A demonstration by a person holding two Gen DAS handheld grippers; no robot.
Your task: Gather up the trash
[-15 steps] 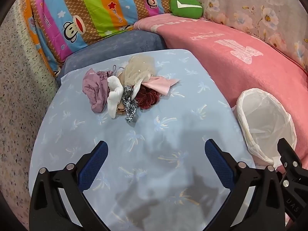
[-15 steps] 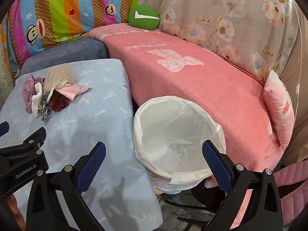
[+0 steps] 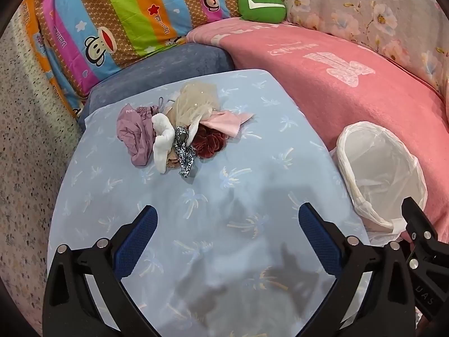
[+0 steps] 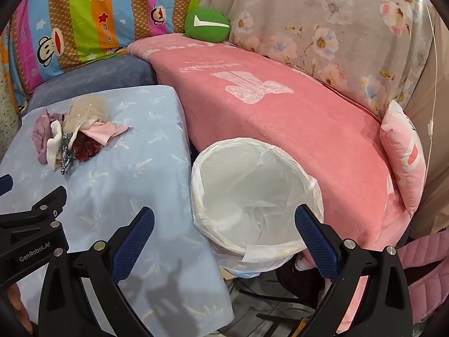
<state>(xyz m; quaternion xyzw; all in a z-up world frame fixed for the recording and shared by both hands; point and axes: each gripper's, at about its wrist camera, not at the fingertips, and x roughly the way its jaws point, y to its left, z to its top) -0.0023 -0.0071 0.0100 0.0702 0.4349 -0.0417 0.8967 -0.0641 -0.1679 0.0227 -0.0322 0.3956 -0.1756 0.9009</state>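
A pile of fabric scraps (image 3: pixel 179 134) lies on the far part of a table covered in light blue cloth (image 3: pixel 196 224): a mauve piece, a white piece, beige tulle, a pink cloth, a dark red scrunchie, a leopard-print strip. It also shows in the right wrist view (image 4: pixel 73 137). A bin lined with a white bag (image 4: pixel 252 193) stands right of the table, also in the left wrist view (image 3: pixel 378 174). My left gripper (image 3: pixel 227 224) is open and empty above the table's near part. My right gripper (image 4: pixel 224 227) is open and empty above the bin's near rim.
A pink blanket (image 4: pixel 280 98) covers the sofa behind the bin. A striped cartoon cushion (image 3: pixel 126 19), a green plush (image 3: pixel 262 7) and a floral cover (image 4: pixel 336 28) stand at the back. A pink pillow (image 4: pixel 404 157) lies right. Dark cables (image 4: pixel 266 303) lie on the floor.
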